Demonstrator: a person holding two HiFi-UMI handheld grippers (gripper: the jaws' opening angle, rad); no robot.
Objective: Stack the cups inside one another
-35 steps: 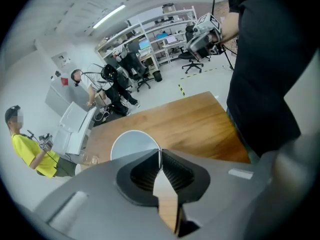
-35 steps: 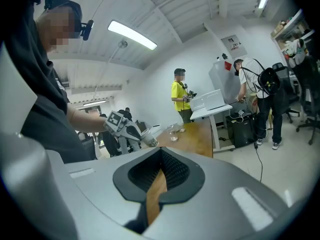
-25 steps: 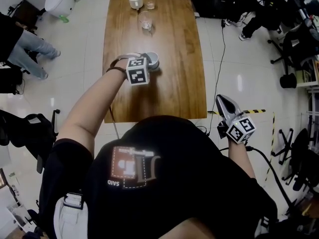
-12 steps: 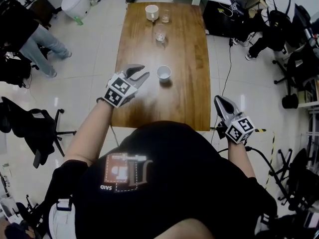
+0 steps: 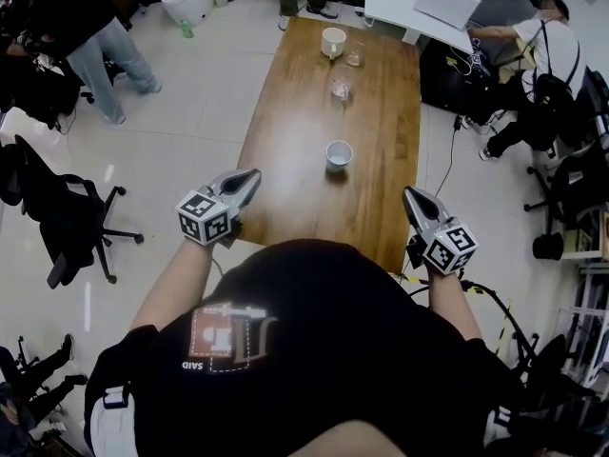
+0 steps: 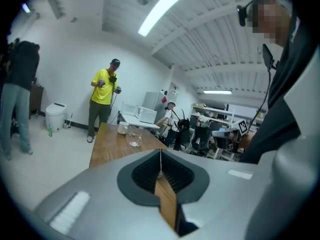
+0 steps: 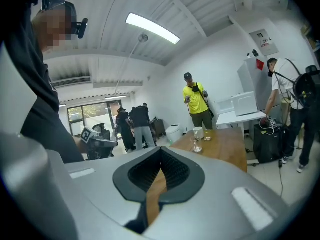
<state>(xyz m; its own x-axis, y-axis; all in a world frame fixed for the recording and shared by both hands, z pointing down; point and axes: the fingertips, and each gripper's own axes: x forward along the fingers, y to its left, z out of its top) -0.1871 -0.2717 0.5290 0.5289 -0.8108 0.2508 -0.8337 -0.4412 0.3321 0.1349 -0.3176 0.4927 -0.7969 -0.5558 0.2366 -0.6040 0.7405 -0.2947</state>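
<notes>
Head view: the left hand-held gripper (image 5: 249, 175) has drawn back from the white cup (image 5: 339, 153), which stands alone mid-desk (image 5: 285, 174), and now sits past the near left edge. The right hand-held gripper (image 5: 412, 196) hangs off the near right corner. A mug (image 5: 333, 42), a small glass (image 5: 355, 55) and a tall glass (image 5: 341, 86) stand at the far end.

Left gripper view: the jaws have just been closing and are clenched on nothing.

Right gripper view: the jaws are clenched and empty. A person in yellow (image 7: 196, 101) stands beyond the far edge.
</notes>
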